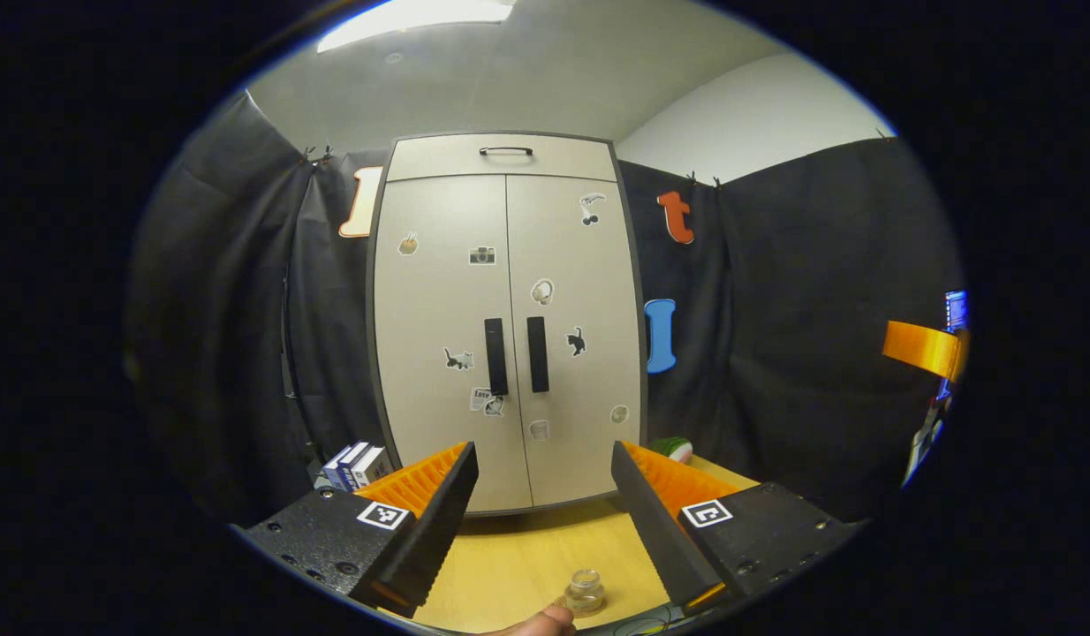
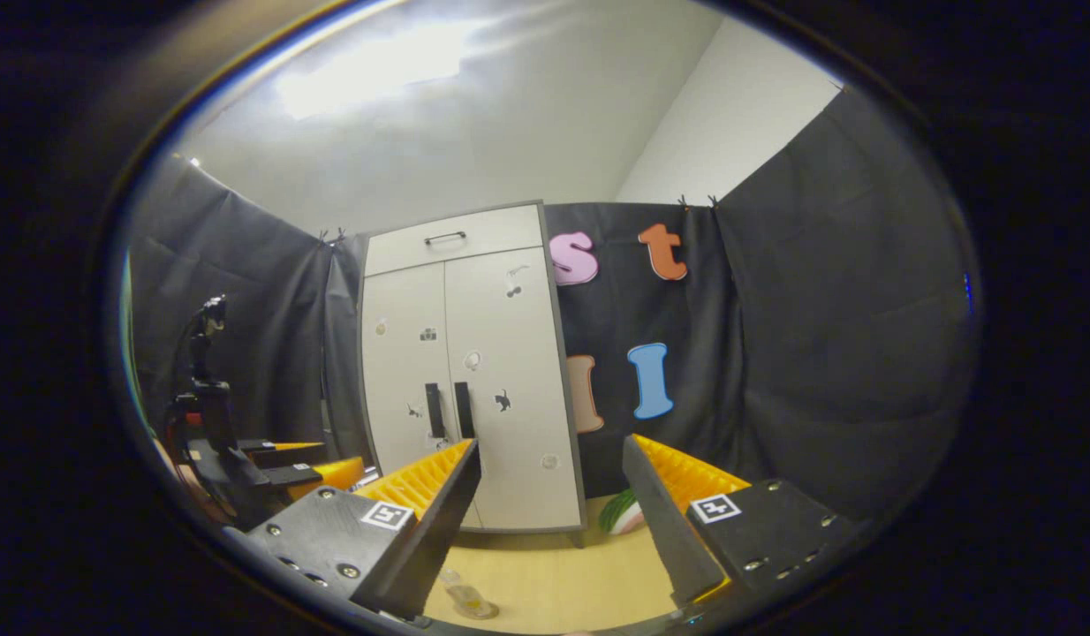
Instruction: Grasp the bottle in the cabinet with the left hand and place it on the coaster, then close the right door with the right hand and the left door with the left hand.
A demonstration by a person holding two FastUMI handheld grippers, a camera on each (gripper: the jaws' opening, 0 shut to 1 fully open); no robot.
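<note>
Left gripper [image 1: 545, 512] has its 2 fingers spread wide with nothing between them, held back from the table [image 1: 527, 552] and facing the cabinet [image 1: 507, 318] square on. Both cabinet doors stand shut straight ahead of it, their 2 dark handles [image 1: 517, 355] side by side at mid height. Below and just ahead of its fingertips, a small clear bottle [image 1: 586, 590] stands upright on the wooden table, with part of a hand [image 1: 536, 624] beside it; whether a coaster lies under it cannot be told. Right gripper [image 2: 554, 521] is likewise wide open and empty, farther from the cabinet and off to its right. Judging by this, the bottle is out and both doors are closed, so the task looks finished; the next move seems only to rest both grippers clear.
</note>
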